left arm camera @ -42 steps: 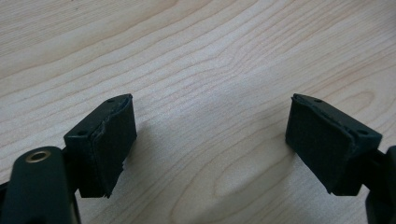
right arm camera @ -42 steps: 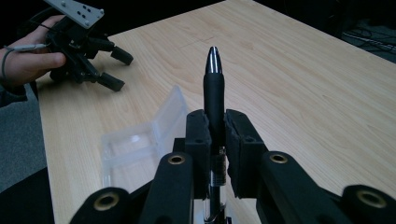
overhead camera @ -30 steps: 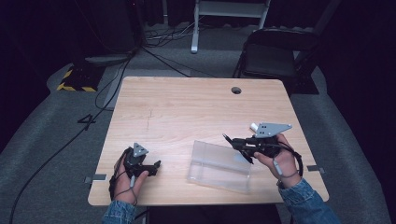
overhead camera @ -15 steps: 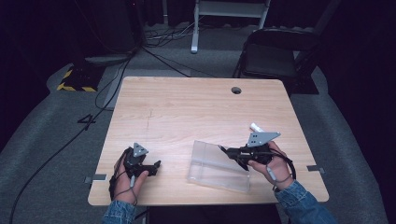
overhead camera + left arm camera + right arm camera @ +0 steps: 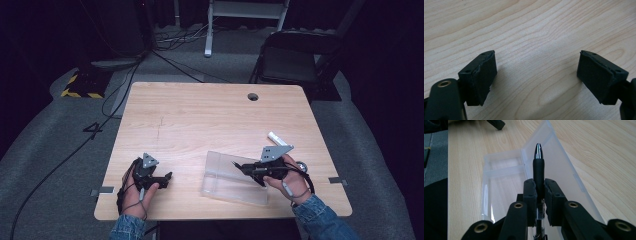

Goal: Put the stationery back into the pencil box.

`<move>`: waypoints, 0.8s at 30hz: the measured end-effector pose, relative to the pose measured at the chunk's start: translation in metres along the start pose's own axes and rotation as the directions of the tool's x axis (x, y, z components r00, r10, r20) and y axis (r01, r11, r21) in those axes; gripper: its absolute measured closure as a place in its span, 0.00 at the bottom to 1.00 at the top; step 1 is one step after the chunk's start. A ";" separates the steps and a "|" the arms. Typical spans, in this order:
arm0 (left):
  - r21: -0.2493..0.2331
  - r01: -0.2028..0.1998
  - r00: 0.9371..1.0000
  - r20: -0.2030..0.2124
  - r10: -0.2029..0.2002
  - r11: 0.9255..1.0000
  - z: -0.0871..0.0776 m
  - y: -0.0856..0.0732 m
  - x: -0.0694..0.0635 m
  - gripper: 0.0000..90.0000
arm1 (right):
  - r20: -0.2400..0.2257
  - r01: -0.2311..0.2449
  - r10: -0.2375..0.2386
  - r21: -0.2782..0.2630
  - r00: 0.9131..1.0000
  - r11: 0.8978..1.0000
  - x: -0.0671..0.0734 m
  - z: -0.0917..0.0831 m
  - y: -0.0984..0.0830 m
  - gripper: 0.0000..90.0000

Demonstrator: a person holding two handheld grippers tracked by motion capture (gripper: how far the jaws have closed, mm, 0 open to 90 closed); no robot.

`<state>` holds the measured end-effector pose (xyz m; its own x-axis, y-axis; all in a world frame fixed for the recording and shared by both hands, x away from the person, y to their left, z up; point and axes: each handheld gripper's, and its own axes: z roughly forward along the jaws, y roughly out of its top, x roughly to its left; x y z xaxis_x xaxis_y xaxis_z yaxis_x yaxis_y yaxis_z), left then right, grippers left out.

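Pen (image 5: 538, 167) clamped in my right gripper (image 5: 245, 167), tip over the open clear case (image 5: 220, 175) at table's 5 o'clock. Not in yet; still to lower and release. Left gripper (image 5: 162, 177) open, idle at 7.

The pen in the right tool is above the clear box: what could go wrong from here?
1. The pen is gripped near its middle, so its tip could catch on the divider of the clear box when it goes in.
2. The left tool rests open, apart from the box, so a push from the pen might slide the box.
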<state>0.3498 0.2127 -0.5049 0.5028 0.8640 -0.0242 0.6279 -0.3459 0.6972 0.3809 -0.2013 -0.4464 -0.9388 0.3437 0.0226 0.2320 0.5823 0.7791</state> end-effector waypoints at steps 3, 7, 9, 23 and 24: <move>0.000 0.000 1.000 0.000 0.000 1.000 0.000 0.000 0.000 0.19 | -0.004 0.002 -0.002 0.011 1.000 1.000 0.000 0.002 -0.001 0.89; 0.000 0.000 1.000 0.000 0.000 1.000 0.000 0.000 0.000 0.19 | -0.002 0.008 -0.008 0.033 1.000 0.999 0.001 0.006 -0.002 0.89; 0.000 -0.003 1.000 -0.002 0.003 1.000 0.000 0.000 0.000 0.19 | -0.003 0.011 -0.011 0.035 1.000 0.999 0.001 0.006 -0.002 0.89; 0.001 -0.004 1.000 -0.003 0.004 1.000 0.000 0.000 0.000 0.19 | -0.005 0.047 -0.047 0.069 0.999 0.996 0.008 0.014 -0.001 0.89; 0.000 0.000 1.000 0.000 0.000 1.000 0.000 0.000 0.000 0.19 | -0.005 0.047 -0.047 0.069 0.999 0.996 0.008 0.014 -0.001 0.89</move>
<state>0.3497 0.2127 -0.5049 0.5027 0.8641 -0.0244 0.6280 -0.3456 0.6973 0.3763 -0.1891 -0.4559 -0.9498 0.3128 -0.0109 0.2048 0.6475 0.7340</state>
